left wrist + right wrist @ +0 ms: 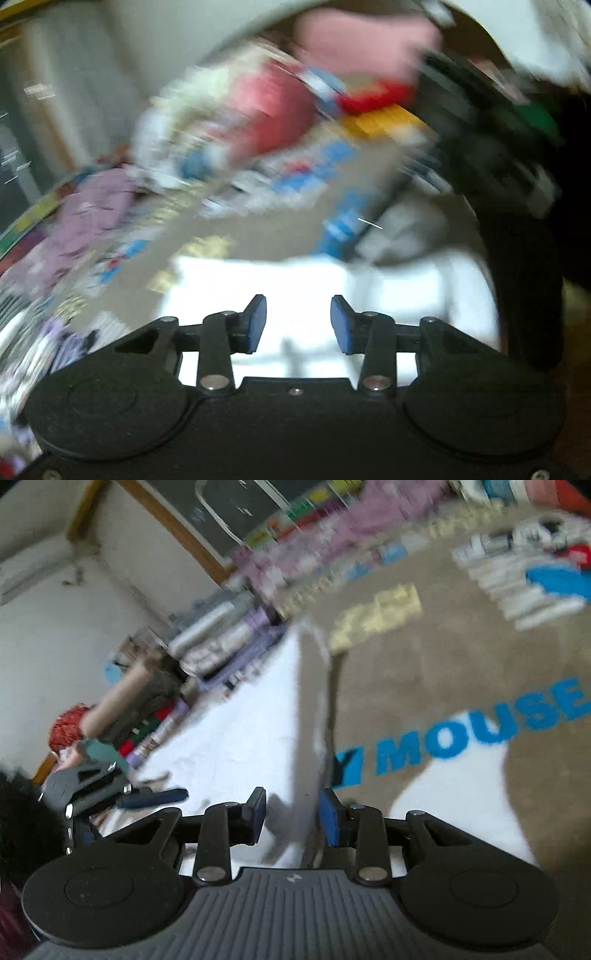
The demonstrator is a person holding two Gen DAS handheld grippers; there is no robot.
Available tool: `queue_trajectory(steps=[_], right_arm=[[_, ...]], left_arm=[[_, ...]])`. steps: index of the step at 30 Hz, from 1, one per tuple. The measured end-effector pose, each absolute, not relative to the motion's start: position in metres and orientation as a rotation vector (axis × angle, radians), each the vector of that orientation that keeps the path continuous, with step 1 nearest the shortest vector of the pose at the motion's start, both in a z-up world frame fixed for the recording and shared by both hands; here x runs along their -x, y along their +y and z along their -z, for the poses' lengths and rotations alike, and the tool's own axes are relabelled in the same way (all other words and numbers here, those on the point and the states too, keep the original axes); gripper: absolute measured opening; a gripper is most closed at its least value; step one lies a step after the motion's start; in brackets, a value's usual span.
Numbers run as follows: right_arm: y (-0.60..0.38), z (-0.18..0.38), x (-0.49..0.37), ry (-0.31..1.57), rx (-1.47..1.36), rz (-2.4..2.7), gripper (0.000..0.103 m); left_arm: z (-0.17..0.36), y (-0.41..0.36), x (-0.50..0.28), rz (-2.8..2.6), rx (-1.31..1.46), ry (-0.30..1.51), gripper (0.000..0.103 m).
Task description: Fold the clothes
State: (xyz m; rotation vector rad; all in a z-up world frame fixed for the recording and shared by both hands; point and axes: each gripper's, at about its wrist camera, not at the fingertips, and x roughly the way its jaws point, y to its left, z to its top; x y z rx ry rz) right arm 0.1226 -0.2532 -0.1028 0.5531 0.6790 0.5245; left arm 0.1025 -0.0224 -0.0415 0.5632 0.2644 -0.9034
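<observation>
My right gripper has its fingers closed partway on a raised fold of the white garment; my left gripper hangs open and empty over the same cloth. The garment lies on the brown printed blanket, its long axis running from my right fingers away toward the shelf clutter. Risk: the thin fold may slip from the pads if pulled fast, collapsing the crease.

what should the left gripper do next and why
Probably lower the left gripper and close on the white garment: its jaws stand open and empty above it, while the right gripper appears to pinch a raised fold.
</observation>
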Motion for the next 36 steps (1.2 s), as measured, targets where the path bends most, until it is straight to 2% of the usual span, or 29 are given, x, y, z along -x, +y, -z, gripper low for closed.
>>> queue_trajectory(steps=[3,6,11,16,20,21,27,28,31,36], right_arm=[[-0.252,0.092,-0.103,0.62,-0.507,-0.574,0.034],[-0.239,0.094,-0.095,0.656,-0.392,-0.598,0.034],[-0.198,0.099,-0.075,0.638,-0.05,-0.608,0.035],[-0.17,0.098,-0.062,0.584,0.183,-0.581,0.035],[-0.173,0.092,-0.06,0.56,0.194,-0.602,0.034],[-0.179,0.087,-0.054,0.535,0.167,-0.614,0.032],[-0.171,0.068,-0.066,0.297,0.178,-0.492,0.031],[-0.168,0.072,-0.077,0.317,0.174,-0.502,0.031],[-0.161,0.1,-0.111,0.539,0.104,-0.542,0.032],[-0.16,0.103,-0.111,0.535,0.069,-0.546,0.033]], left_arm=[[0.026,-0.008,-0.116,0.833,-0.332,0.211,0.038],[0.03,-0.022,-0.14,0.74,-0.256,0.271,0.037],[0.058,-0.078,-0.183,0.634,-0.448,0.408,0.025],[0.076,-0.103,-0.219,0.633,-0.535,0.502,0.024],[0.081,-0.105,-0.221,0.642,-0.575,0.526,0.02],[0.079,-0.103,-0.221,0.643,-0.568,0.533,0.02],[0.071,-0.104,-0.23,0.656,-0.531,0.568,0.021],[0.067,-0.103,-0.234,0.659,-0.507,0.581,0.021],[0.062,-0.106,-0.255,0.637,-0.436,0.598,0.021],[0.052,-0.112,-0.289,0.597,-0.319,0.624,0.021]])
